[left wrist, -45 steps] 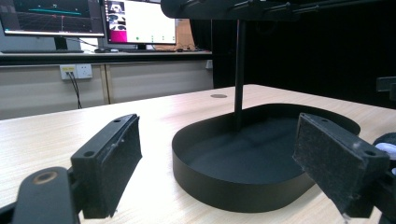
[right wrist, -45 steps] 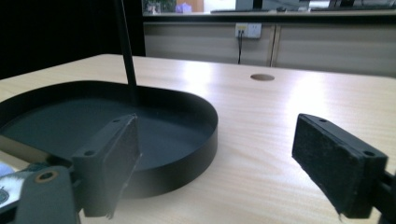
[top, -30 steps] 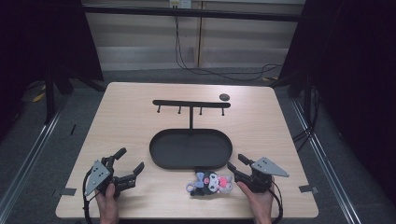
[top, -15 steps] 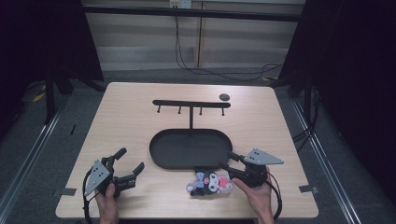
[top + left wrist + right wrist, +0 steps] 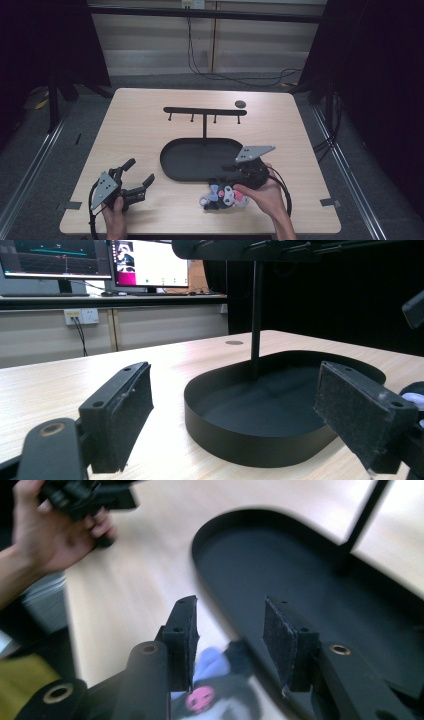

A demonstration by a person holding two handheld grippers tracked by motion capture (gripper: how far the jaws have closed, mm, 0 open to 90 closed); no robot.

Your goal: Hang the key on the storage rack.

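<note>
A small cluster of toy charms (image 5: 222, 196), black, white, pink and lilac, lies on the table just in front of the black oval tray (image 5: 172, 165). My right gripper (image 5: 225, 179) hovers above the charms at the tray's near right rim and points left. In the right gripper view the charms (image 5: 210, 690) sit below the right gripper (image 5: 230, 610). Its jaws have just been closing, there is still a gap between the pads, and nothing is in it. My left gripper (image 5: 141, 171) rests near the front left of the table, wide open and empty. It faces the tray (image 5: 260, 440).
A black T-shaped rack (image 5: 204, 111) with several small hooks rises from the tray's far side. A small dark disc (image 5: 240, 104) lies near the back right of the table. Bare wood lies left of the tray. Dark floor and rails surround the table.
My right gripper has risen and shifted left, from beside the charms to above them at the tray's rim, and its jaws have narrowed. The left gripper has stayed where it was.
</note>
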